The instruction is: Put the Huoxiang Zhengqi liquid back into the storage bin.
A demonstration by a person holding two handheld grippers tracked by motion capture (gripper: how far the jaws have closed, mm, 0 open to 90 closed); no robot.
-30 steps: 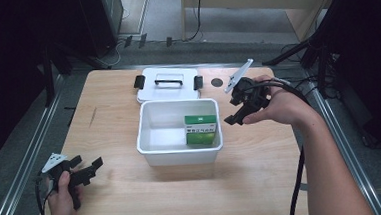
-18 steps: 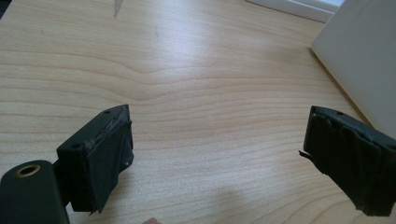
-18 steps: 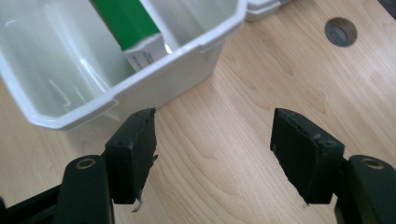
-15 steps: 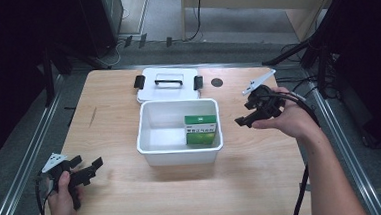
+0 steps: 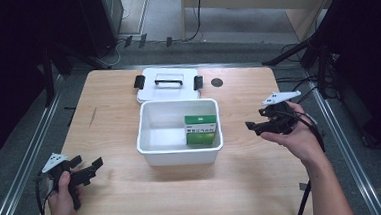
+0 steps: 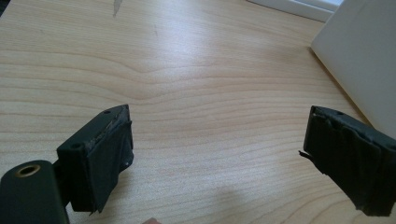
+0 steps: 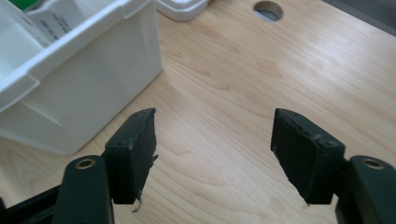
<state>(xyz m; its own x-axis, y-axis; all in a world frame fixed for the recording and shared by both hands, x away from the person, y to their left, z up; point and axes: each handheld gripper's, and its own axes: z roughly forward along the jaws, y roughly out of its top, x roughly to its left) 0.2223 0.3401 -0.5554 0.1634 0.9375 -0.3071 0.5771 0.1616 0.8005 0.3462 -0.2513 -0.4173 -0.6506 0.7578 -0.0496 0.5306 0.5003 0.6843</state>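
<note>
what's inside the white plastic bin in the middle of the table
A green and white carton stands against the right wall of the white plastic bin. The rest of its floor is bare; whatever lies under the carton is hidden.

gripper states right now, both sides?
Left gripper: open, holding nothing, above bare table.
Right gripper: open, holding nothing, beside the white bin.
</note>
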